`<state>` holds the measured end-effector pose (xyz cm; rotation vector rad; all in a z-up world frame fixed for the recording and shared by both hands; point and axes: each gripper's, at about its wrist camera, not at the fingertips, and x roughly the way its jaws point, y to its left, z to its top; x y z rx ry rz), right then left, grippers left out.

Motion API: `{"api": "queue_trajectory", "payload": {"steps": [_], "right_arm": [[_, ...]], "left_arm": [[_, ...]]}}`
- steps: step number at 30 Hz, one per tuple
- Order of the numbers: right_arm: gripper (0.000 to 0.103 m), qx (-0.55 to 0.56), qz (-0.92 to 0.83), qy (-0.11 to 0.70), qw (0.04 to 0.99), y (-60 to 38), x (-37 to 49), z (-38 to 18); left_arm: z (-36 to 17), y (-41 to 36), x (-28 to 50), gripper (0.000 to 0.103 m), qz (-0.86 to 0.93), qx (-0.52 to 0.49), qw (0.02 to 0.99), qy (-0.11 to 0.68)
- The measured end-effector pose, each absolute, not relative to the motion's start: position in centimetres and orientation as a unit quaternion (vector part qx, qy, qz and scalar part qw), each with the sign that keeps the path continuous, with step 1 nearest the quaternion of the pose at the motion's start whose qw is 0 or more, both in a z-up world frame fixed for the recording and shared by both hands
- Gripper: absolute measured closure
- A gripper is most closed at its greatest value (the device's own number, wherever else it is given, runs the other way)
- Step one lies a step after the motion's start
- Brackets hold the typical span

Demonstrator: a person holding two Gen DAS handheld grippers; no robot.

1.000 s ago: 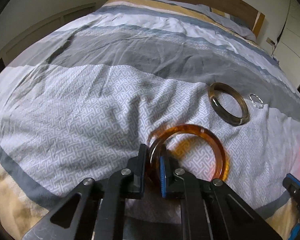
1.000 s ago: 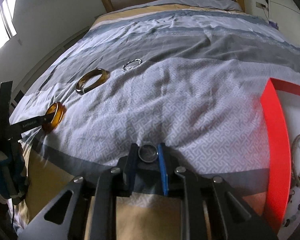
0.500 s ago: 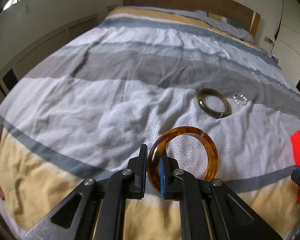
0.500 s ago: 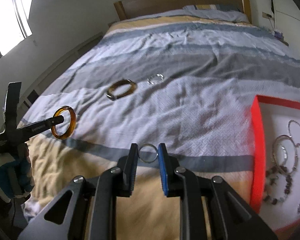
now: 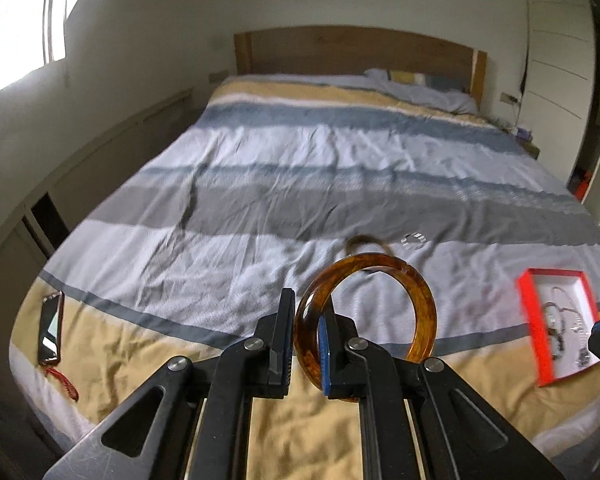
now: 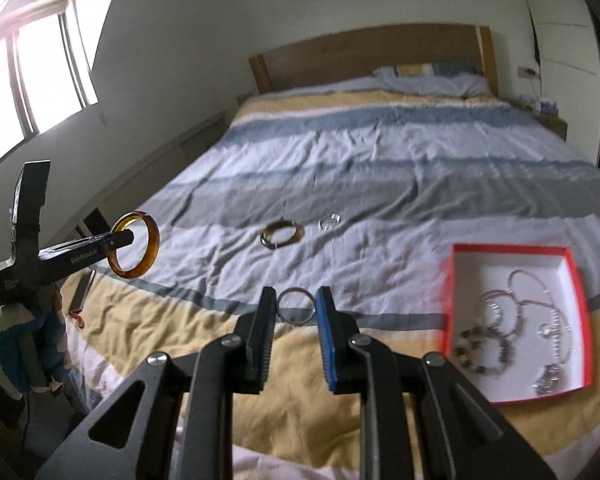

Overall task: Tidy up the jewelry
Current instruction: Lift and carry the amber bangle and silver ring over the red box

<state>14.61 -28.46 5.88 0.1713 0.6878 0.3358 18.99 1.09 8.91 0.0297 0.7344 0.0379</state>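
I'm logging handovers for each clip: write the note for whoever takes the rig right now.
Left claw: shut on the amber bangle, held up off the bed.
Right claw: shut on a thin silver ring bangle, also in the air.
Red tray, on the bed to the right, already holds several bracelets and chains.
Still lying on the duvet: a brown bangle and a small clear bracelet beside it.
Left: put both held pieces in the tray, then fetch the last two.

Only one faint print — "GenRobot.AI" — along the left gripper [image 6: 118, 240] finger.
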Motion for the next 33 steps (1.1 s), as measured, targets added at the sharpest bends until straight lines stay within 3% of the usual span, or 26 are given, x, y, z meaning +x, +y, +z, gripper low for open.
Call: {"api": "queue_trajectory", "payload": {"steps": [7,15,24,33], "right_arm": [[0.084,0.089,0.145,0.296,0.94,-32.7,10.3,9.7],[0.084,0.107,0.101,0.278,0.949,-40.1,7.2,10.9],[0.084,0.121,0.062,0.294,0.946,-47.3,9.5,9.1],[0.084,0.123,0.03,0.361,0.924,-51.5,15.9,2.0]], "left_arm": [[13.4,-3.8,15.4,0.093,-0.008,0.017,0.945,0.327],[14.4,-11.7,13.5,0.093,-0.062,0.039,0.942,0.327],[10.5,-22.2,16.0,0.093,-0.13,0.087,0.919,0.361],[3.8,-30.7,21.7,0.093,-0.179,0.119,0.891,0.4]]}}
